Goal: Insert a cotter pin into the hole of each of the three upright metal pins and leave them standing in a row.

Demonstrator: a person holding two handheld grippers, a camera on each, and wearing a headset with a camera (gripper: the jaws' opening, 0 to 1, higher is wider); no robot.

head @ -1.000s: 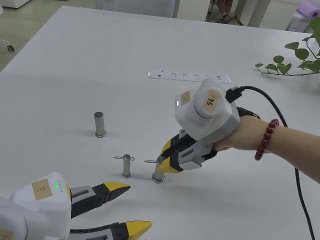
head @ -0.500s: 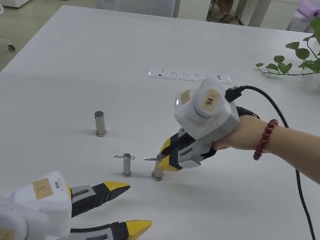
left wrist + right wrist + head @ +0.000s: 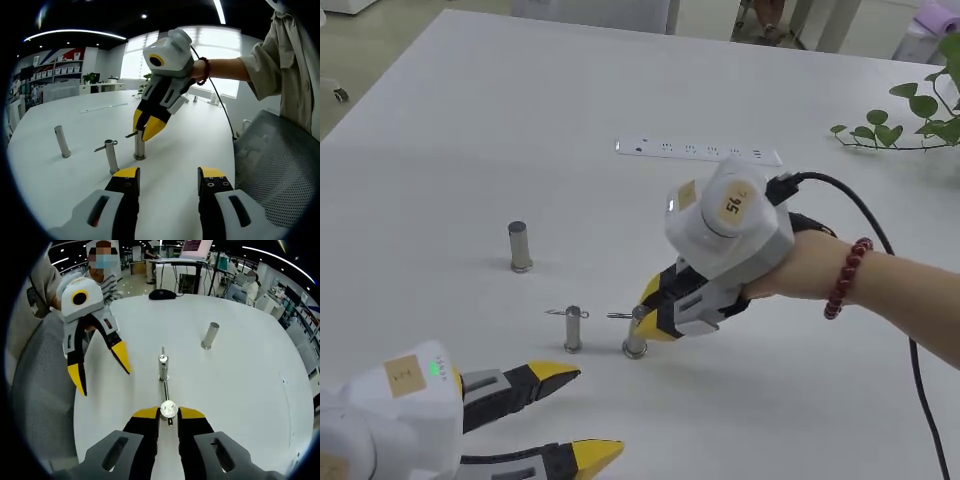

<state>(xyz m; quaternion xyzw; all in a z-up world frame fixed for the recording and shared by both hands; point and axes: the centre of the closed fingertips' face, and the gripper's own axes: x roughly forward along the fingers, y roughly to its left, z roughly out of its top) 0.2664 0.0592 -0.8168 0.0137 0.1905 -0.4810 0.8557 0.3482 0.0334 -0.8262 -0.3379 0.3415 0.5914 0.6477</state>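
Worktop (image 3: 470, 120), white, with three steel pins, all upright.
- Far pin (image 3: 520, 247): stands well apart from the other two.
- Middle pin (image 3: 573, 331): first cotter (image 3: 566, 314) runs crosswise through its top.
- Near pin (image 3: 636, 338): just beside the middle pin. The second cotter (image 3: 620, 317) sits in its hole, one end jutting toward the middle pin.
- Right tongs (image 3: 653, 316): held by a hand (image 3: 800, 265) wearing a bead bracelet (image 3: 842, 282). Pressed nearly together at the near pin's top, pinching the second cotter.
- Left tongs (image 3: 595, 412): spread wide, close to the person, apart from the pins and pointing toward them.
- Power strip (image 3: 698, 152) and plant (image 3: 920, 110): further back on the worktop.
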